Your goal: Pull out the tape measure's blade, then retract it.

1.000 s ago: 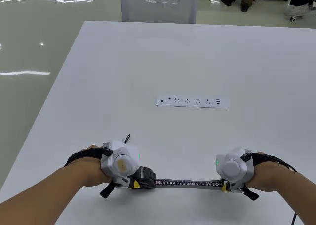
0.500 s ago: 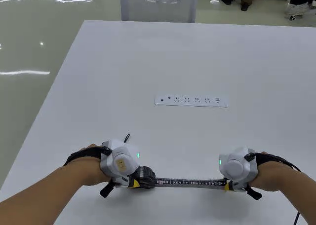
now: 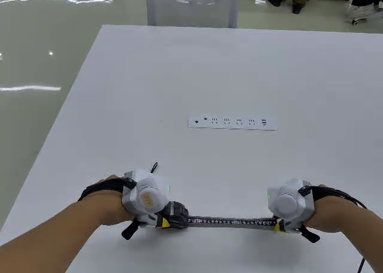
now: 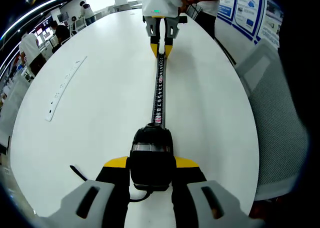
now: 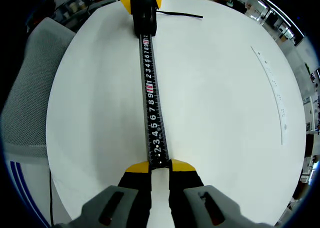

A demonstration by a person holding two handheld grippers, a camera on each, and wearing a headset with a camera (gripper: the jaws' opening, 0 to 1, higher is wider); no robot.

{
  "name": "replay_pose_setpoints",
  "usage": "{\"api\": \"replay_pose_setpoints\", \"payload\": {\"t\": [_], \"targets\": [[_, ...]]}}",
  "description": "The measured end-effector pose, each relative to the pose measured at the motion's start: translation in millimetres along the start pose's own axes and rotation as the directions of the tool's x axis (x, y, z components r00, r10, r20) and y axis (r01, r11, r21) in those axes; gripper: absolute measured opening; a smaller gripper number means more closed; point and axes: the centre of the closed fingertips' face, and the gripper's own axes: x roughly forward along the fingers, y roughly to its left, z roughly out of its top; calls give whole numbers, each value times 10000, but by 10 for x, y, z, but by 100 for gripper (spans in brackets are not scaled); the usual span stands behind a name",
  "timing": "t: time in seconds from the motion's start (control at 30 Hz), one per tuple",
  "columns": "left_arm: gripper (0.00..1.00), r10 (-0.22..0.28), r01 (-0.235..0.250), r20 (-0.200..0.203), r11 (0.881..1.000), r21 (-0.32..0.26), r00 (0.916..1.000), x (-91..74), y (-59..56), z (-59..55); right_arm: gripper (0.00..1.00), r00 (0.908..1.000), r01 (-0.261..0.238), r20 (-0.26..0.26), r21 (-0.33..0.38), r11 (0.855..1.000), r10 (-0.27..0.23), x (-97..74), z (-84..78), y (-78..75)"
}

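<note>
Right tool (image 3: 279, 227) drew blade (image 3: 230, 221) farther, left tool (image 3: 163, 223) clamps one tape measure (image 3: 175, 214)

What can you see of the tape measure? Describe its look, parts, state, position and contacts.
The tape measure has a black case, clamped between the left gripper's yellow-tipped jaws. Its blade, dark with pale numerals and one red mark, is pulled out straight along the white table; the right gripper pinches its tip. A thin black strap trails from the case.
</note>
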Motion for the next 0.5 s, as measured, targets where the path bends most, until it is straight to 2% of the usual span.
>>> {"api": "replay_pose_setpoints", "payload": {"t": [0.5], "targets": [[27,11,-11,-40,10000,21,10000,-13,-4,18,11,10000,27,-11,15,10000,-27,-14,-47,-3]]}}
